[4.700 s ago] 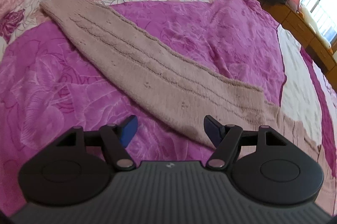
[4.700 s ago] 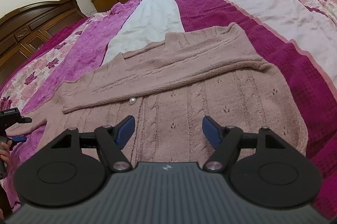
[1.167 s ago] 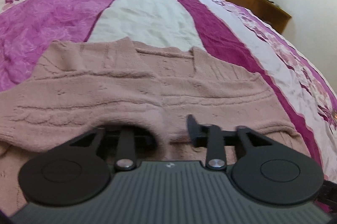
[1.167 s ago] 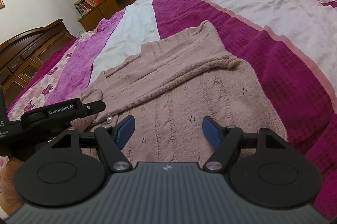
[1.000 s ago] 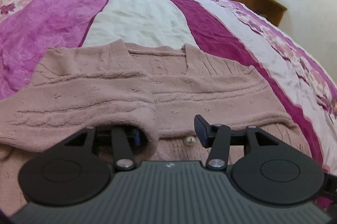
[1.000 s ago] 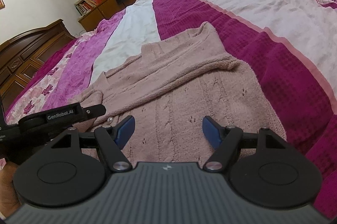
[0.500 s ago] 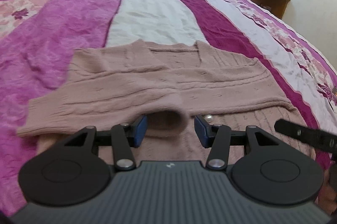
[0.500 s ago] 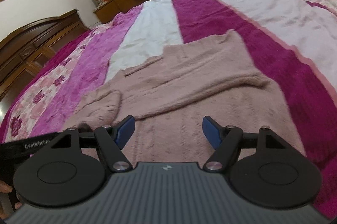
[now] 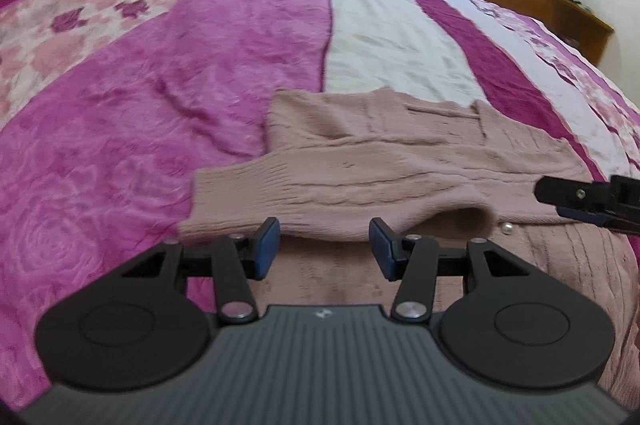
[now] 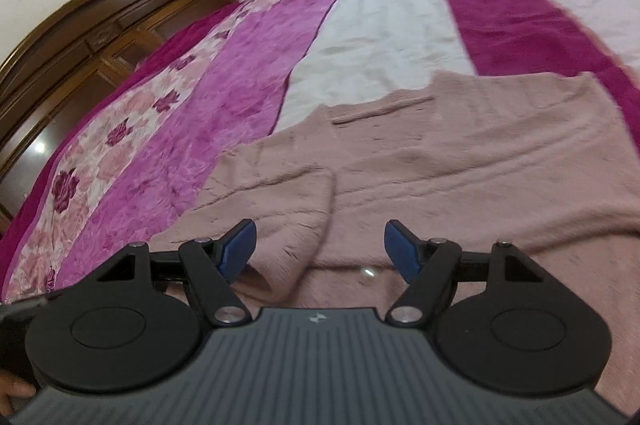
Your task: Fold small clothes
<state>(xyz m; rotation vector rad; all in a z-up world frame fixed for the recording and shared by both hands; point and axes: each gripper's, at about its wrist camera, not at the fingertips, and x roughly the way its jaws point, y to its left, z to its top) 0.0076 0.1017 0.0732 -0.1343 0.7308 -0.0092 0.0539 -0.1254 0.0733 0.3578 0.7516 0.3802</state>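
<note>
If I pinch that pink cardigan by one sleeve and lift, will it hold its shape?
Probably not. The cardigan is soft knit lying limp on the bedspread, so it would likely sag and unfold. Its fuzzy sleeve looks grippy, unlikely to slip. The thick knit may feel fairly heavy.

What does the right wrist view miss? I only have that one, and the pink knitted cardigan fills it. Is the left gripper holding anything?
Observer: No. The left gripper is open, with nothing between its blue pads; the folded sleeve lies just beyond them.
Operator: Any fastenings on the cardigan? My view shows only a blurred glint.
Observer: A round pearl-white button sits below the sleeve's cuff opening.
Operator: Where is my right gripper relative to that?
Observer: The right gripper enters from the right edge, over the pink knitted cardigan beside the button.
</note>
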